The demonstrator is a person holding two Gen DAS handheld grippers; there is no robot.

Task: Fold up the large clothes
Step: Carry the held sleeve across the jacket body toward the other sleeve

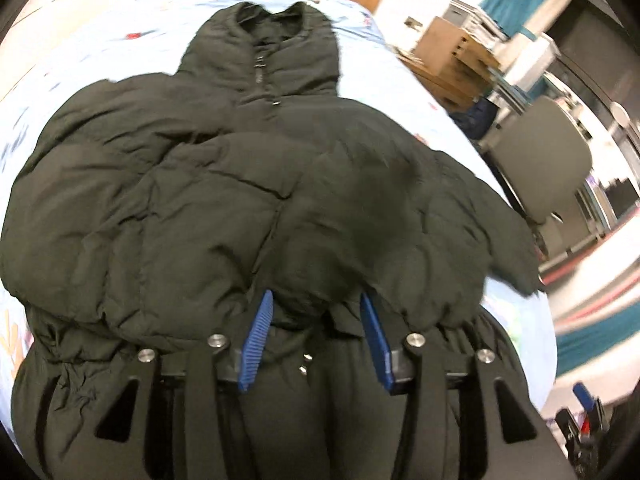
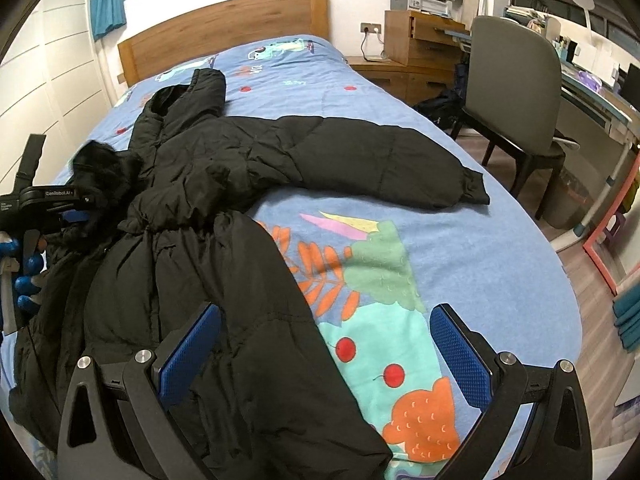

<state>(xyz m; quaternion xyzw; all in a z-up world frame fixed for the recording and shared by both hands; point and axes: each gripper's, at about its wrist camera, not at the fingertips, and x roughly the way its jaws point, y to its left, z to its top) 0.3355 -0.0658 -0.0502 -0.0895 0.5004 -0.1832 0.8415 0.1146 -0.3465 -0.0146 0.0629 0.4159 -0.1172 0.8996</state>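
**With one sleeve folded in, the other still lies out on the bed**

While the black puffer coat (image 2: pixel 208 216) lies spread on the bed (image 2: pixel 460 248), collar toward the wooden headboard (image 2: pixel 224 28), the sleeve-folding step looks half done. From the left wrist view, one sleeve (image 1: pixel 360 208) is laid across the chest of the coat. The left hand-held gripper (image 1: pixel 316 320) hovers just over it with its blue fingers (image 1: pixel 256 336) partly apart and nothing pinched between them; that picture is blurred, so whether the tips still brush the fabric is hard to say.

From the right wrist view, the other sleeve (image 2: pixel 384 160) stretches out sideways across the printed sheet, its cuff (image 2: pixel 472 188) well apart from the body of the coat. The right hand-held gripper (image 2: pixel 324 336) stands wide open and empty above the lower hem, one finger over the coat and the other over bare sheet.

Judging by this, the next move falls to the right side: reach out to the far cuff, close on it, and carry that sleeve back across the chest to lie on the first one. The padding is thick and springy, so a firm grip near the cuff and a low, flat carry should keep the sleeve from flopping back. After that, the long lower part would need folding up toward the collar.
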